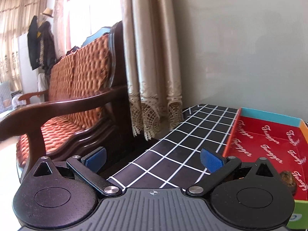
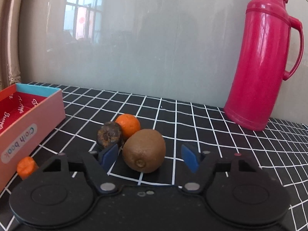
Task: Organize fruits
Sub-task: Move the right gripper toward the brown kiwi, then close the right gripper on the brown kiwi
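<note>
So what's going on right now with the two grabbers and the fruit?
Right gripper open, straddling the kiwi, not pinching. Left gripper open, empty, beside the red box. Dark fruit and orange crowd just behind the kiwi.

Two oranges (image 2: 128,127), one kiwi (image 2: 144,150), one dark fruit (image 2: 109,135), perhaps another (image 1: 287,178), one box (image 2: 32,119), one flask (image 2: 263,57).

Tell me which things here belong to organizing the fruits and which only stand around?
For the job: kiwi, orange, dark fruit, small orange piece, box, right gripper.
Just around: red flask, checked cloth, chair, curtain.
</note>
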